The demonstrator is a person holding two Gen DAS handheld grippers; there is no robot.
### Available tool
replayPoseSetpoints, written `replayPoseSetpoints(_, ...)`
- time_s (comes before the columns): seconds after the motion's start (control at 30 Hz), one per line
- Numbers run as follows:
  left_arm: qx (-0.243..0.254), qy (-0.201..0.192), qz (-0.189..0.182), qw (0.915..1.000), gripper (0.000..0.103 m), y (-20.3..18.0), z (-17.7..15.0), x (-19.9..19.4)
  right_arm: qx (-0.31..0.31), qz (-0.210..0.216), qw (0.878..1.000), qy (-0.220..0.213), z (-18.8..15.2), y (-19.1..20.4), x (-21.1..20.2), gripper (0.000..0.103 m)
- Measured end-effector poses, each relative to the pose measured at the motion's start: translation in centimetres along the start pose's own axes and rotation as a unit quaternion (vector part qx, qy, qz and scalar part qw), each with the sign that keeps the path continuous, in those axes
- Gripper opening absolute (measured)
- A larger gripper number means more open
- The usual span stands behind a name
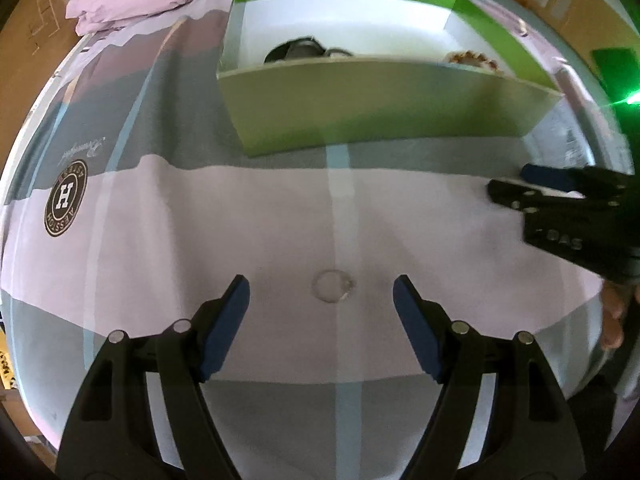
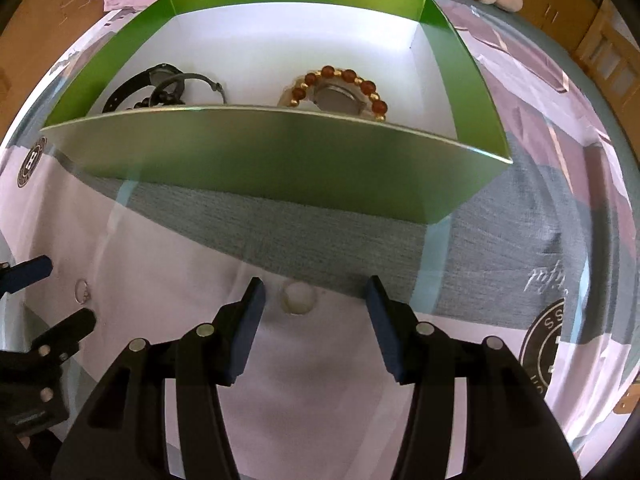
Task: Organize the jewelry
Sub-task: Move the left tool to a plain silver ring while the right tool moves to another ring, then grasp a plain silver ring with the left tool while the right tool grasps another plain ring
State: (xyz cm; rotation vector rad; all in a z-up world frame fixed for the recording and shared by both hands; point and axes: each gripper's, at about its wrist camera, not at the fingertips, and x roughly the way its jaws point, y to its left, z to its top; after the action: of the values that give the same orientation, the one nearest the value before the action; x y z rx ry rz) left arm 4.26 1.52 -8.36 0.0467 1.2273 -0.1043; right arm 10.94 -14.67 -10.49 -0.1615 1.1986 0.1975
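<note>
Patchwork bedsheet (image 1: 248, 216) under my wide-open, empty left gripper (image 1: 321, 294): a thin ring (image 1: 334, 291) lies between the tips, light and slippery, best pinched across its band. My right gripper (image 2: 313, 295), spread and empty, brackets a pale, possibly translucent ring (image 2: 298, 297) before the green box (image 2: 280, 160).

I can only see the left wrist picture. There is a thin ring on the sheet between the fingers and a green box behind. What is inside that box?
Observer: From the right wrist view, a bracelet of red-brown and gold beads lies in the green box, curled round a watch face.
Operator: And the dark thing on the box's left?
Observer: A black watch with other dark pieces beside it.
Operator: Is the ring the only loose piece?
Observer: No. A pale, round piece lies on the sheet between the right gripper fingers, which are open.
</note>
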Motion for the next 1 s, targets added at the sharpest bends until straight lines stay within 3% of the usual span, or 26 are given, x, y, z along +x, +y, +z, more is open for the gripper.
replayPoseSetpoints(0.07, -0.002, 0.008, 0.003, 1.0000, 0.074, 0.0, -0.2, 0.8, -0.002, 0.000, 1.000, -0.001, -0.1, 0.0, 0.0, 0.050)
replayPoseSetpoints(0.1, -0.001, 0.006, 0.005, 1.0000, 0.073, 0.1, -0.2, 1.0, -0.006, 0.004, 1.000, -0.001, -0.1, 0.1, 0.0, 0.039)
replayPoseSetpoints(0.2, 0.012, -0.006, 0.019, 0.9997, 0.061, -0.5, -0.2, 0.7, -0.020, 0.018, 1.000, 0.000, -0.2, 0.6, -0.3, 0.020)
replayPoseSetpoints(0.37, 0.023, -0.014, 0.017, 0.9995, 0.041, -1.2, -0.3, 0.4, -0.026, 0.021, 0.999, 0.001, -0.4, 0.8, -0.5, 0.018)
replayPoseSetpoints(0.53, 0.027, -0.016, 0.017, 0.9994, 0.041, -2.1, -0.3, 0.4, -0.024, 0.027, 0.999, 0.002, -0.9, 0.6, -0.5, 0.020)
replayPoseSetpoints(0.63, 0.027, -0.016, 0.017, 0.9994, 0.043, -2.0, -0.4, 0.3, -0.026, 0.027, 0.999, 0.003, -0.4, 0.3, -0.4, 0.037)
replayPoseSetpoints(0.77, 0.027, -0.016, 0.017, 0.9994, 0.043, -1.8, -0.3, 0.4, -0.029, 0.024, 0.999, -0.006, -0.4, 0.7, -0.4, 0.039)
replayPoseSetpoints(0.8, 0.026, -0.016, 0.016, 0.9994, 0.042, -1.8, -0.3, 0.4, -0.029, 0.023, 0.999, -0.007, -0.3, 0.8, -0.3, 0.034)
replayPoseSetpoints(0.87, 0.023, -0.018, 0.008, 0.9996, 0.025, -1.1, -0.2, 0.2, -0.034, 0.026, 0.999, -0.008, -0.3, 0.9, -0.3, 0.017)
replayPoseSetpoints(0.9, 0.021, -0.018, 0.009, 0.9996, 0.020, -0.9, 0.0, 0.3, -0.038, 0.026, 0.999, -0.006, -0.3, 1.1, -0.4, 0.017)
replayPoseSetpoints(1.0, 0.004, -0.014, -0.006, 0.9999, 0.021, -0.1, 0.3, 0.2, -0.035, 0.031, 0.999, -0.003, -0.4, 1.0, -0.7, 0.017)
